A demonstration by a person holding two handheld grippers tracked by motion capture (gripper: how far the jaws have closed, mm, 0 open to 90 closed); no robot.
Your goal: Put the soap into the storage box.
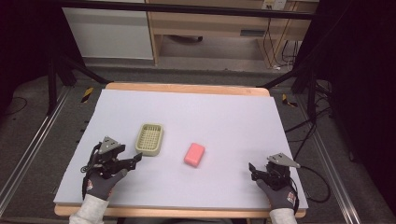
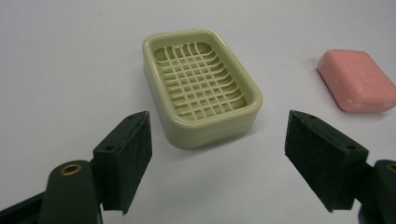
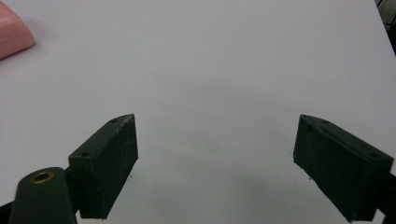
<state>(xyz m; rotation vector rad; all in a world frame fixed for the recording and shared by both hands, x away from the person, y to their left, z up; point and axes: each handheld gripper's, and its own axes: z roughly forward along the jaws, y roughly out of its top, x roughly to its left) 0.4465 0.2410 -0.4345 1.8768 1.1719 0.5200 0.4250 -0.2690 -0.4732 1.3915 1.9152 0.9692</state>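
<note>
A pale green soap dish [image 1: 150,139] with a grid bottom sits left of the table's middle, and it holds nothing. A pink soap bar [image 1: 194,154] lies on the mat to its right. My left gripper [image 1: 134,160] rests near the front left, jaws wide open, just short of the dish. The left gripper view has the dish [image 2: 201,87] straight ahead of the left gripper [image 2: 219,156] and the soap bar [image 2: 357,80] at the upper right. My right gripper [image 1: 253,169] sits open at the front right; from the right gripper [image 3: 217,165] the soap bar [image 3: 11,35] lies far off at the upper left.
A light grey mat [image 1: 224,116] covers the wooden table [image 1: 187,87]. Black cables [image 1: 317,186] trail off the right edge. A wooden desk [image 1: 210,23] and floor rails stand beyond the table.
</note>
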